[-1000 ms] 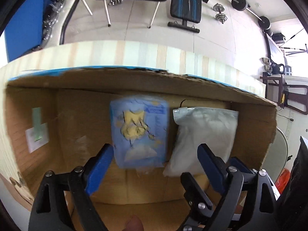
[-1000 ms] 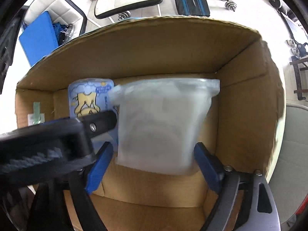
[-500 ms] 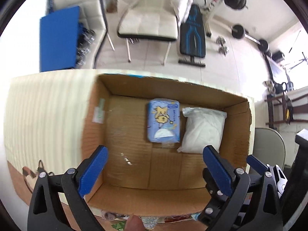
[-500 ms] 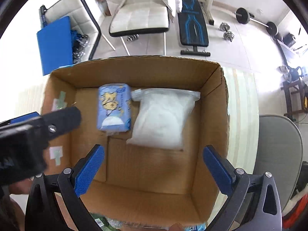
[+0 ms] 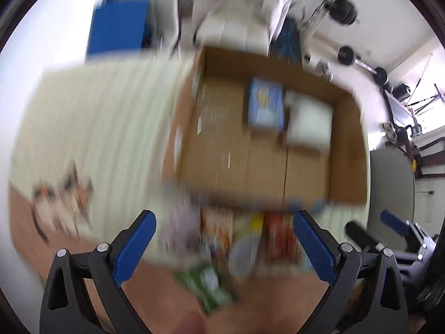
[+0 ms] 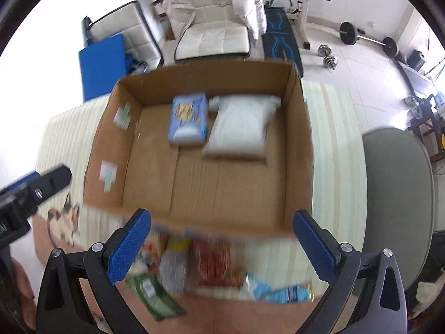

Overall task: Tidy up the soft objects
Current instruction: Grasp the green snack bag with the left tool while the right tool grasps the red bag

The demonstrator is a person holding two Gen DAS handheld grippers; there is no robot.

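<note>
Gaping left tongs (image 5: 222,242): jaws spread wide, nothing between them, having just been opening.
Right tongs (image 6: 222,239): likewise wide apart and empty, just opened further.
Cardboard box (image 6: 299,150): on the striped worktop (image 6: 333,128).
Blue packet (image 6: 189,119): inside the box, just beside the white bag (image 6: 239,128).
Loose packets (image 6: 211,261): on the worktop outside the box's near wall.

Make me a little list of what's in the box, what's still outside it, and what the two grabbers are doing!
in box: blue packet beside white bag, at the far wall of the cardboard box
outside: blurred packets on the table before it
left gripper: open, empty
right gripper: open, empty
</note>
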